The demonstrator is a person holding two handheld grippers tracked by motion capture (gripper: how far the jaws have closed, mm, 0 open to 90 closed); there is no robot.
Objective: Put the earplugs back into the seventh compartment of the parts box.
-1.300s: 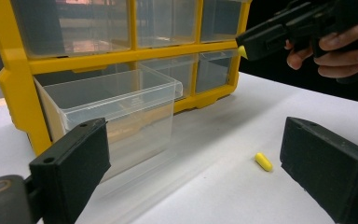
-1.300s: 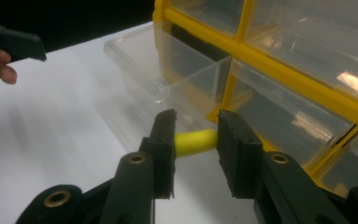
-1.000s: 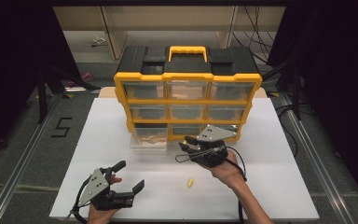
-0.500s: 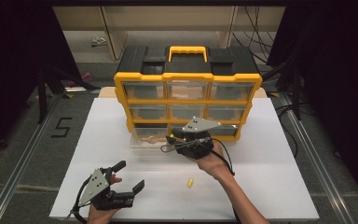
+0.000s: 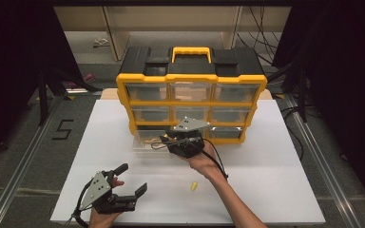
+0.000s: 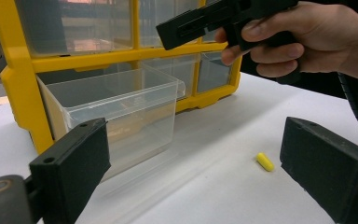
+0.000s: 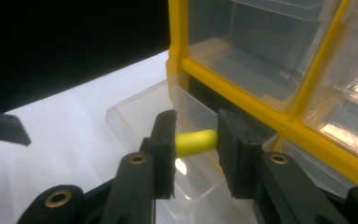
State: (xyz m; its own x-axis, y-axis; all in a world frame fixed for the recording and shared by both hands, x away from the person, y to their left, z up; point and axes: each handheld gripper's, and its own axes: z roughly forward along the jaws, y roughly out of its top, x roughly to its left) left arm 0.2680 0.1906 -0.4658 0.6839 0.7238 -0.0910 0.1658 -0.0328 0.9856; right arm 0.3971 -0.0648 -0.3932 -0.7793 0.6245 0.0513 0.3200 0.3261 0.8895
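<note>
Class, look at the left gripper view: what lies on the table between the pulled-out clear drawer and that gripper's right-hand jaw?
A small yellow earplug lies on the white table, right of the clear drawer.

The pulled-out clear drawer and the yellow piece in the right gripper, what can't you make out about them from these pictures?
- Clear drawer, high view: the right gripper and its hand cover the right part; its contents are too small to tell.
- Drawer, left gripper view: a black jaw cuts off the lower left corner.
- Yellow piece, right gripper view: both ends sit behind the jaws, so its full shape is hidden.
</note>
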